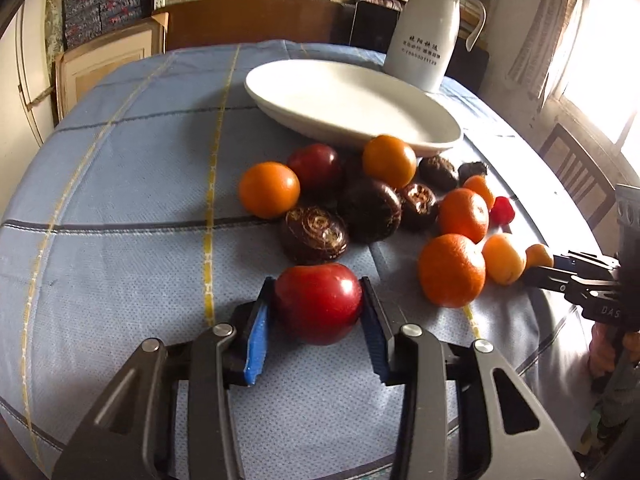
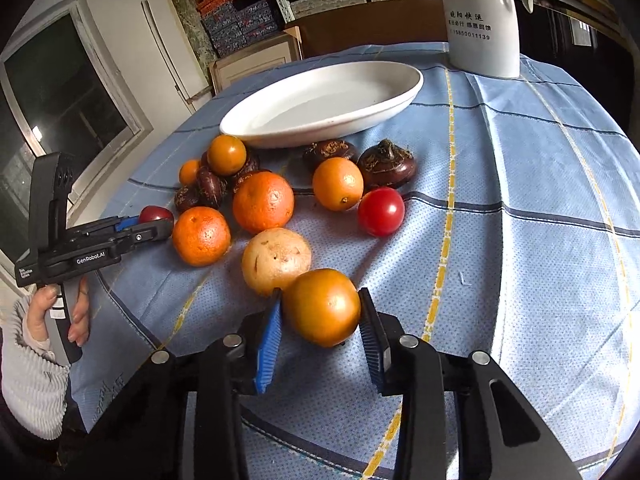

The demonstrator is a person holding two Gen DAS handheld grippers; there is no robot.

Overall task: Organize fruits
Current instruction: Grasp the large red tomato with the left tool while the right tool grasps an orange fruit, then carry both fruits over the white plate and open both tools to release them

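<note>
Left gripper (image 1: pixel 318 308) fingers clamp red fruit (image 1: pixel 318 306); right gripper (image 2: pixel 320 310) fingers clamp orange fruit (image 2: pixel 322 306); one plate (image 2: pixel 412 84).

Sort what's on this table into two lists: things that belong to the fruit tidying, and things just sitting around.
Part of the job:
- left gripper, shut on a red fruit
- right gripper, shut on a brown-orange fruit
- oranges
- dark bulbs
- pale round fruit
- white dish, nothing in it

Just sitting around:
- white jug
- checked tablecloth
- wooden chair
</note>
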